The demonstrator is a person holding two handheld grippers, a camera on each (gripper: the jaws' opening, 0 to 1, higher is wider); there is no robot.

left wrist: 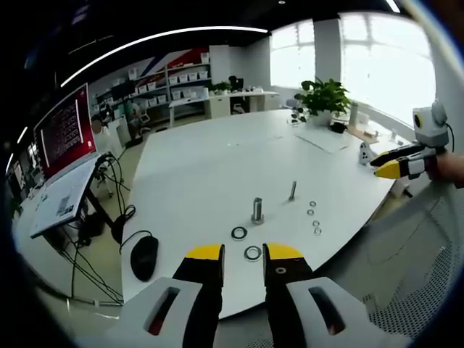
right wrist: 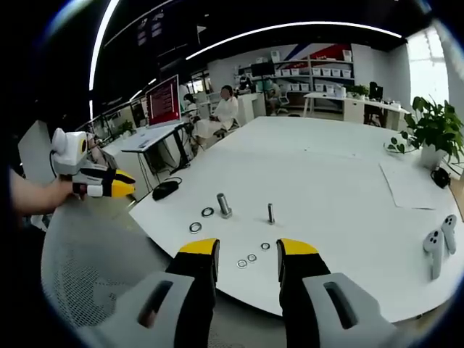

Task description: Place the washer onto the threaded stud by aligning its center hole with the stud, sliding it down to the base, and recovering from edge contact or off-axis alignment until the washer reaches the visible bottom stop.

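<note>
On the white table stand a thick metal stud (left wrist: pixel 257 210) (right wrist: pixel 224 205) and a thinner threaded stud (left wrist: pixel 293 191) (right wrist: pixel 270 213). Two large washers (left wrist: pixel 253 253) (right wrist: pixel 195 227) lie near the thick stud, the other one (left wrist: pixel 239 233) (right wrist: pixel 208 212) beside it. Several small washers (left wrist: pixel 314 217) (right wrist: pixel 251 258) lie by the thin stud. My left gripper (left wrist: pixel 243 251) is open over the table's near edge, just short of a large washer. My right gripper (right wrist: pixel 247 249) is open with nothing between its jaws, above the small washers. Each gripper shows in the other's view (left wrist: pixel 391 167) (right wrist: pixel 116 185), held off the table.
The white table (left wrist: pixel 217 167) (right wrist: pixel 341 181) is wide and bare beyond the parts. A potted plant (left wrist: pixel 321 98) (right wrist: pixel 431 130) stands at its far side, two white controllers (right wrist: pixel 438 246) near one edge. A mesh chair back (right wrist: pixel 94 254) (left wrist: pixel 428 254), a monitor stand (left wrist: pixel 69 138) and a mouse (left wrist: pixel 143 255) sit around it.
</note>
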